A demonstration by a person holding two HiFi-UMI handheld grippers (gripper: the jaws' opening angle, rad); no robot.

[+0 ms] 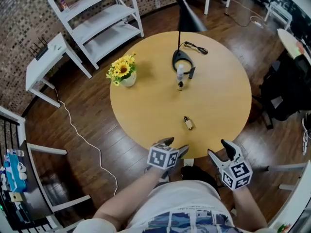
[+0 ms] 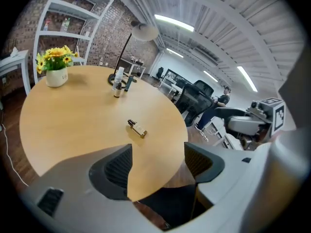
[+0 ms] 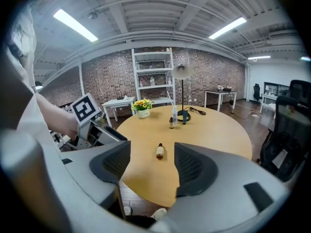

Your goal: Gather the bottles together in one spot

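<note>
Office: brick wall (image 3: 107, 79), desks (image 3: 219, 91), swivel chair (image 3: 289, 125)

The table (image 1: 146, 106) is smooth matt wood, the floor (image 1: 158, 18) glossy

Round wooden table (image 1: 218, 98), sunflower pot (image 1: 125, 73), black lamp (image 1: 187, 16), white shelf (image 1: 103, 17)

Head view read as a clock face. Round wooden bench (image 1: 218, 101) at centre, standing on a dark plank floor (image 1: 63, 144). White shelving unit (image 1: 104, 18) at 11 o'clock, against a brick wall (image 1: 19, 23). Small white side table (image 1: 48, 57) at 10. Black lamp (image 1: 187, 16) at 12, with its base on the bench. Black office chair (image 1: 286, 89) at 3. A white cable (image 1: 73, 125) trails over the floor at 8. In the right gripper view I note lit ceiling strip lights (image 3: 75, 24) under white beams.
</note>
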